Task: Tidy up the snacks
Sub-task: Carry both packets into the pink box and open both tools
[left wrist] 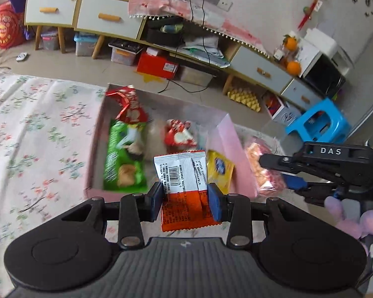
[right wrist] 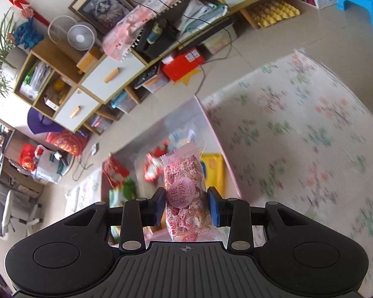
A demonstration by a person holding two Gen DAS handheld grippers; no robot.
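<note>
Clamping an orange-and-white packet [left wrist: 184,188] upright, the left gripper [left wrist: 184,200] hangs at the near edge of the pink box [left wrist: 226,134]; the right gripper [right wrist: 186,204] pinches a pink sweet [right wrist: 184,193], the box lying just ahead and below both.

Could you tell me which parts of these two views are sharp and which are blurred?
Left wrist view: held orange packet sharp, pink box and its snacks smeared. Right wrist view: held pink packet sharp, floral cloth streaked; both bend straight lines.
</note>
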